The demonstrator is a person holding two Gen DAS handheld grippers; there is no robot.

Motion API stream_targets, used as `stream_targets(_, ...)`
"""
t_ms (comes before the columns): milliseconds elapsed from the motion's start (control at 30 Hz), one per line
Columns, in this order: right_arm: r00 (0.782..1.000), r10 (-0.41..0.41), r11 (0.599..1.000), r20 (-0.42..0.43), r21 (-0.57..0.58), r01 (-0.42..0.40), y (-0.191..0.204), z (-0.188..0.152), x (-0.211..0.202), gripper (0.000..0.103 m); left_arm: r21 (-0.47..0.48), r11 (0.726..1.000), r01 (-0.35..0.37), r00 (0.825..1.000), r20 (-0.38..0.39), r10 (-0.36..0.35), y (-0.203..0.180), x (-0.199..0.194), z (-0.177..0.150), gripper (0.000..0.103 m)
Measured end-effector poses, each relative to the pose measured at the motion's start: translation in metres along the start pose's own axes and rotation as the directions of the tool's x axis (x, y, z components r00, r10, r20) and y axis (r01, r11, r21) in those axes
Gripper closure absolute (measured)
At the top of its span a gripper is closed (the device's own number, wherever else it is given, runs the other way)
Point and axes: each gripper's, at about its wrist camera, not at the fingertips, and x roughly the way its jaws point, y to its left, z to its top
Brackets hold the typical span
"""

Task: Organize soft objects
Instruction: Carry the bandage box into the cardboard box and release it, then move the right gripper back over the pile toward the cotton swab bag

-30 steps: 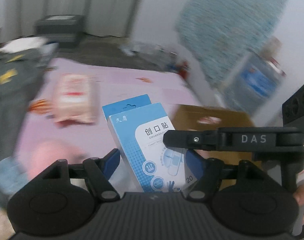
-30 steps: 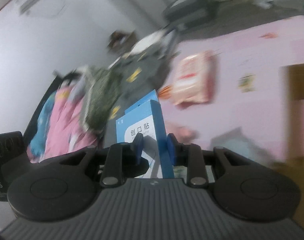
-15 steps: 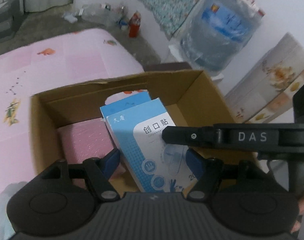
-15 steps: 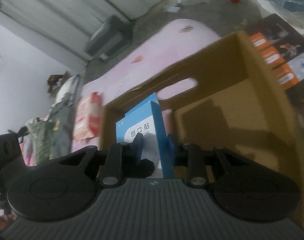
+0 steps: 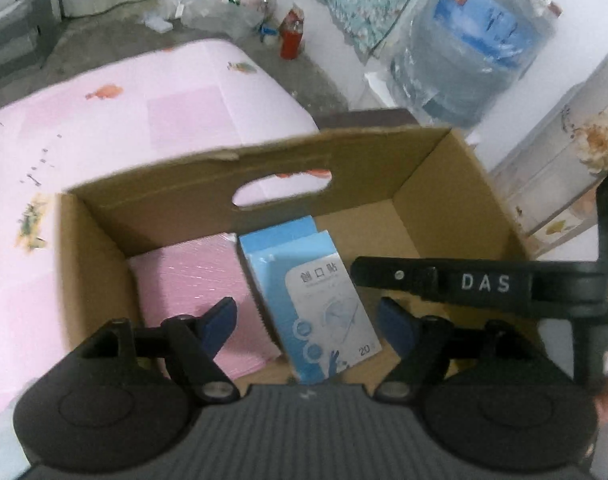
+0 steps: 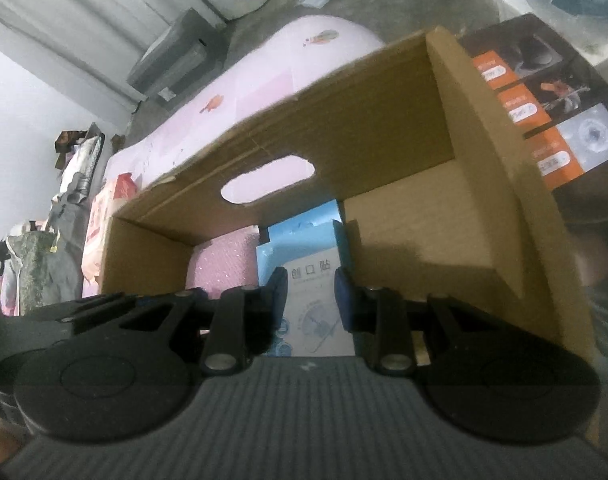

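Landmark = cardboard box [image 5: 444, 208], open top, handle cutout in far wall. Blue bandage pack [image 5: 316, 304] now lies flat on box floor, roughly mid-box, long left edge right beside pink foam pad [image 5: 196, 296], which fills the left-hand side of the floor up to the left wall. Floor to the right of the pack is bare cardboard up to the right wall: most open room in there. Near rim hidden under the grippers.

Left gripper [image 5: 308, 322]: released, jaws wide, hovering over pack, not touching. Right gripper [image 6: 309, 300]: jaws apart, blue pads either side of pack w/ gaps showing, so let go.

Vs 0.5 s ago: right gripper was clamped on the upright pack above the box; now pack is down and released. Left was already open.
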Motion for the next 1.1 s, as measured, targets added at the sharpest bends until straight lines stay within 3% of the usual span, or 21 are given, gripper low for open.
stream_targets(267, 0.995, 0.057, 0.998, 0.077, -0.015, -0.056, 0.032, -0.013, -0.046, 0.077, 0.011, 1.000, -0.013, 0.991, 0.131, 0.011, 0.015, -0.091, -0.016, 0.015)
stream_targets(433, 0.984, 0.122, 0.992, 0.129, -0.042, -0.117, 0.058, -0.028, -0.076, 0.077, -0.035, 0.997, -0.070, 0.975, 0.207, 0.076, 0.055, -0.157, -0.054, 0.014)
stream_targets(567, 0.970, 0.197, 0.980, 0.139, -0.051, -0.192, 0.084, -0.049, -0.093, 0.076, -0.122, 0.983, -0.134, 0.952, 0.260, 0.162, 0.105, -0.211, -0.099, 0.013)
stream_targets(733, 0.944, 0.316, 0.946, 0.100, -0.115, -0.304, 0.133, -0.080, -0.097, 0.072, -0.253, 0.932, -0.260, 0.901, 0.283, 0.328, 0.167, -0.268, -0.164, 0.013)
stream_targets(900, 0.912, 0.409, 0.896, -0.030, -0.178, -0.408, 0.201, -0.109, -0.072, 0.070, -0.387, 0.860, -0.332, 0.854, 0.264, 0.448, 0.220, -0.303, -0.227, 0.013)
stream_targets(1000, 0.888, 0.446, 0.864, -0.114, -0.204, -0.461, 0.242, -0.124, -0.052, 0.069, -0.445, 0.825, -0.349, 0.833, 0.256, 0.491, 0.241, -0.317, -0.259, 0.013)
stream_targets(1100, 0.865, 0.466, 0.838, -0.189, -0.221, -0.500, 0.279, -0.142, -0.033, 0.066, -0.483, 0.806, -0.344, 0.828, 0.248, 0.502, 0.254, -0.321, -0.288, 0.013)
